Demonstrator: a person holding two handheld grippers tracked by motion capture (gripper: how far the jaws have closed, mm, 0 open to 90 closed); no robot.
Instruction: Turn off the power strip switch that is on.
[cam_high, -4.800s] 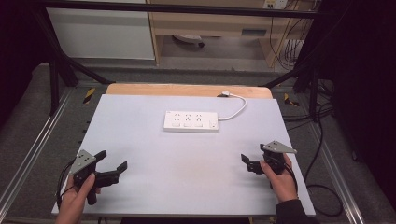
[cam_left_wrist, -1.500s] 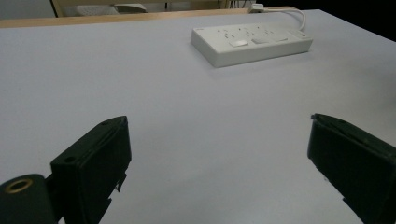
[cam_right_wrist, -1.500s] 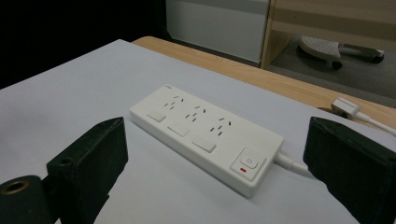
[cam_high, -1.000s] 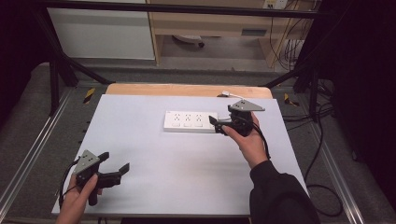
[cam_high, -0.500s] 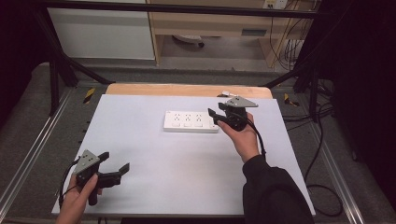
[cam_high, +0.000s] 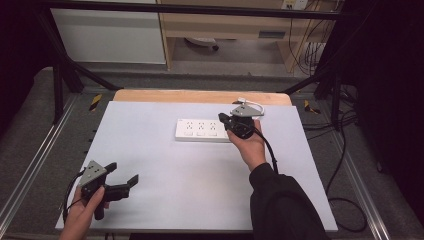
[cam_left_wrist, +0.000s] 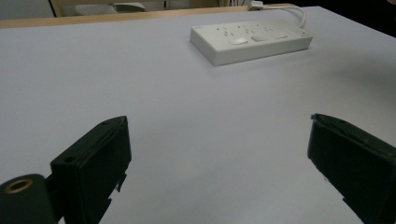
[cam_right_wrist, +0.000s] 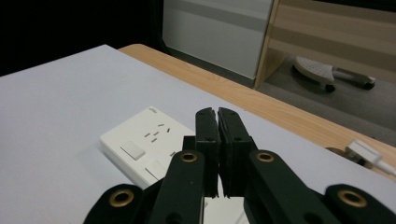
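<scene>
1. Overall, the surface is a flat, matte, pale grey sheet with a light wood strip along its far edge.
2. White power strip: a long rectangular block of smooth plastic, lying flat toward the far middle of the surface, with three sets of sockets and three square rocker switches on top. A white cable leaves its right end and loops toward the wood strip.
3. Right hand-held gripper: black, angular, with a grey three-cornered plate on top, held by the right hand over the right end of the power strip. In the right gripper view its jaws are pressed together with nothing between them, directly above the strip; whether they touch it cannot be told.
4. Left hand-held gripper: same build, held by the left hand at the near left corner of the surface, well apart from the power strip. Its blocky black jaws are spread wide, nothing between them.
</scene>
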